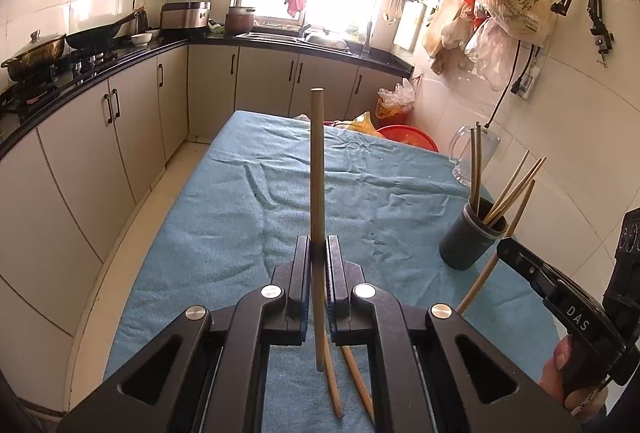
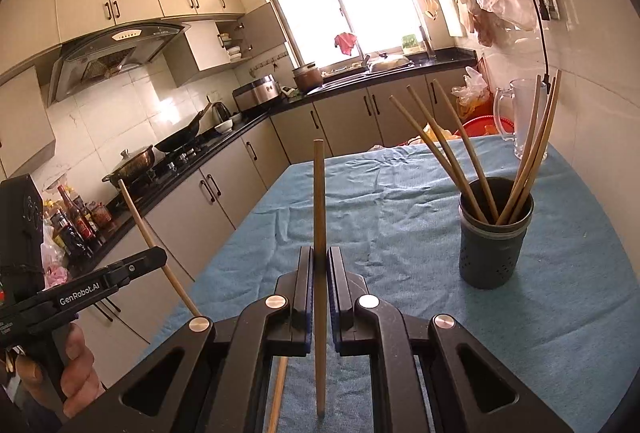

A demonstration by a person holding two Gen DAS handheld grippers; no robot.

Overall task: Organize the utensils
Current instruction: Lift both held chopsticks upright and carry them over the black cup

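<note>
Both claws are clamped tight: left gripper (image 1: 319,247) pinches one upright chopstick (image 1: 317,169), right gripper (image 2: 319,259) pinches another chopstick (image 2: 319,201). At two o'clock on the blue cloth (image 2: 400,217) stands the holder (image 2: 494,237), chopsticks inside; two loose chopsticks (image 1: 334,385) lie at six o'clock.

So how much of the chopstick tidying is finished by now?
Partly done. Several chopsticks already stand in the holder on the blue cloth. In hand: the left claw is shut on one chopstick, and the right claw is shut on another; neither is over the holder yet. Left: two loose chopsticks lie on the cloth near the left claw.
</note>
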